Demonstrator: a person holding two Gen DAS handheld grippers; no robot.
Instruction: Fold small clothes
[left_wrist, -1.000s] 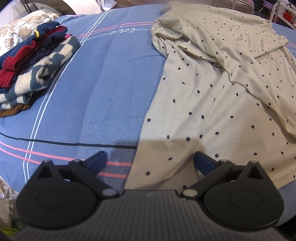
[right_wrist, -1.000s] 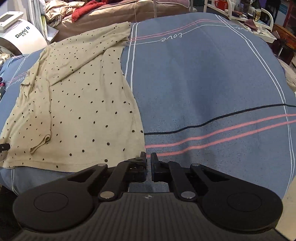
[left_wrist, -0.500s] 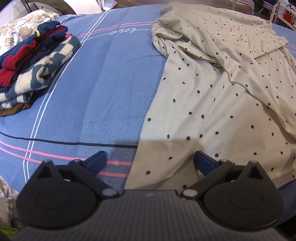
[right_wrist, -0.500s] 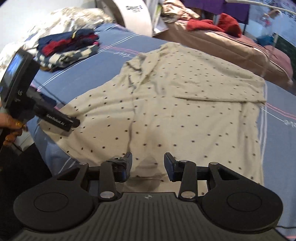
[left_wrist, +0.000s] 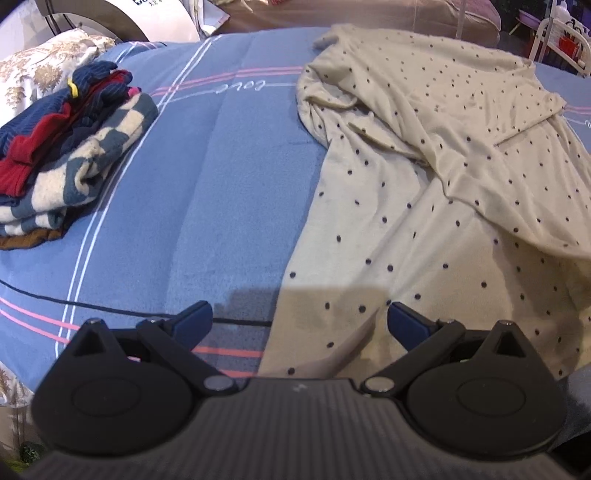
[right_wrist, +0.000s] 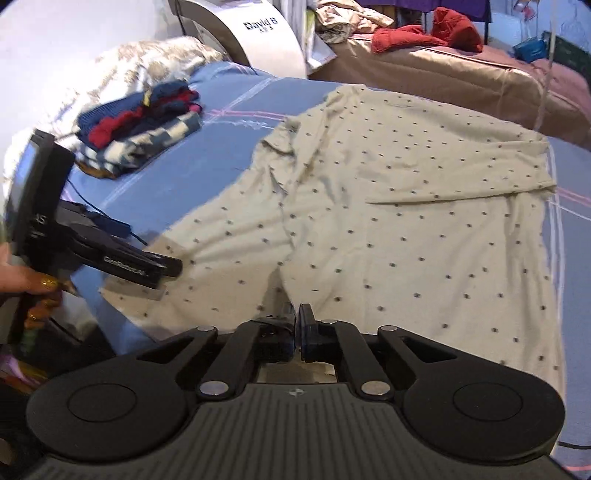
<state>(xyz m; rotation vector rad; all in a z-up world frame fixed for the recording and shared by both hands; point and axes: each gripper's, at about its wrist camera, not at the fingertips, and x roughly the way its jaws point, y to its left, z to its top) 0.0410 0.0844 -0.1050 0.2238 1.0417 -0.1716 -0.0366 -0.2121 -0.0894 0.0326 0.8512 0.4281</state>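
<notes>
A cream garment with dark dots (left_wrist: 424, 206) lies spread on the blue bed cover, also in the right wrist view (right_wrist: 388, 229). My left gripper (left_wrist: 299, 321) is open, its fingers straddling the garment's near left hem corner. It shows from outside in the right wrist view (right_wrist: 162, 264), low over that corner. My right gripper (right_wrist: 296, 325) is shut at the garment's near hem; a fold of the cloth rises to the pads, so it looks pinched on the hem.
A stack of folded clothes (left_wrist: 62, 158) sits at the left of the bed, also in the right wrist view (right_wrist: 140, 125). A patterned pillow (left_wrist: 40, 70) lies behind it. A white machine (right_wrist: 251, 33) and a brown sofa (right_wrist: 461, 74) stand beyond the bed.
My right gripper swung left from the bare blue cover to the garment's near hem, opened, then shut there. My left gripper stayed open and almost still at the left corner.
</notes>
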